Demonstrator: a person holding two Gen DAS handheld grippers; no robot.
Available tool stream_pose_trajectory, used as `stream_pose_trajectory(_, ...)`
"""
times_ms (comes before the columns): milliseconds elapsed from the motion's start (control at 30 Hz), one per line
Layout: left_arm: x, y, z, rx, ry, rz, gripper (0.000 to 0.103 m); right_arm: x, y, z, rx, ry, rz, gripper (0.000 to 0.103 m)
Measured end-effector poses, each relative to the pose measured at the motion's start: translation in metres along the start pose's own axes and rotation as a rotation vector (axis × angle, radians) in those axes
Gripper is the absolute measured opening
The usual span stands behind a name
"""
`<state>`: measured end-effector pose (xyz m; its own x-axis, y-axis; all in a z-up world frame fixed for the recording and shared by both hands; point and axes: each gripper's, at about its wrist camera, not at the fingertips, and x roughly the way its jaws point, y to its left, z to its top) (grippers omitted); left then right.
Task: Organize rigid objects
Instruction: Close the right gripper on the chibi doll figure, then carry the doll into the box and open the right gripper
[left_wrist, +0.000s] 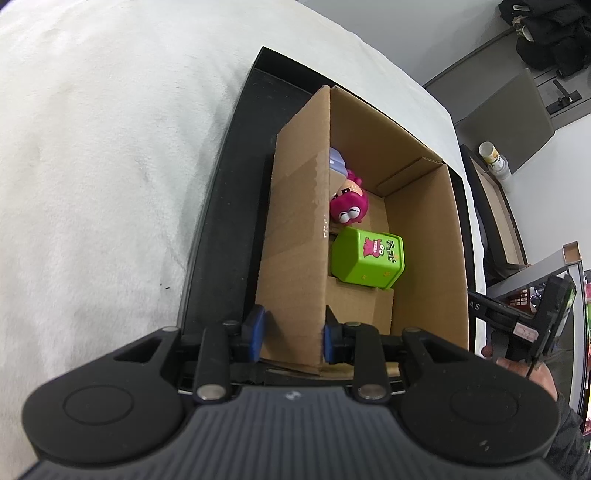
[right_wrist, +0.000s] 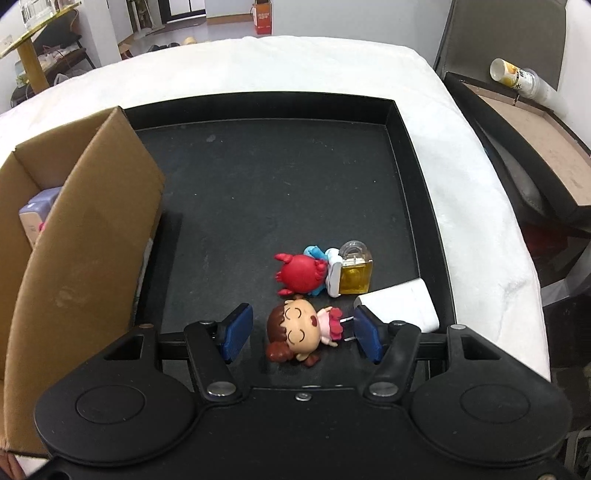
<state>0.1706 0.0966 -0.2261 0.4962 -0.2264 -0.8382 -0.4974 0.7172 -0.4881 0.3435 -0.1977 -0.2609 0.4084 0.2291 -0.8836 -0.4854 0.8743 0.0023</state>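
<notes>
Cardboard box (left_wrist: 424, 236) with green tin (left_wrist: 365, 258), pink figure (left_wrist: 351, 208) inside.

We see our left gripper (left_wrist: 291, 338) clamped on the near flap of the cardboard box (left_wrist: 424, 236), which stands in a black tray (left_wrist: 221, 206) on white cloth (left_wrist: 92, 166). Inside lie a green toy box (left_wrist: 364, 258) and a pink figurine (left_wrist: 350, 208).

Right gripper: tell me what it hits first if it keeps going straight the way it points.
The right gripper would most likely meet the doll with brown hair and a pink dress, lying on the black tray between its open fingers. Depth is hard to judge; the pads do not seem to touch it.
</notes>
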Motion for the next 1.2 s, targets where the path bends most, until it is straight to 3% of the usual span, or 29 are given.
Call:
stream_pose_trajectory(33,0.0,-0.001,0.0,0.003,-0.001,0.0,0.03,0.002,0.0,-0.001,0.002,0.009,0.002,0.059)
stream_pose_trajectory(100,-0.001,0.0,-0.001,-0.002,-0.001,-0.004,0.03,0.001,0.003,-0.001,-0.014,0.015,-0.021,0.044)
stream_pose_trajectory(367,-0.001,0.0,0.0,-0.005,0.002,-0.003,0.03,-0.025,0.016,-0.004,-0.015,0.023,0.018,0.044)
stream_pose_trajectory(1200,-0.003,0.0,-0.002,-0.028,-0.004,0.0,0.029,-0.095,0.032,0.014,0.027,-0.088,0.099,0.044)
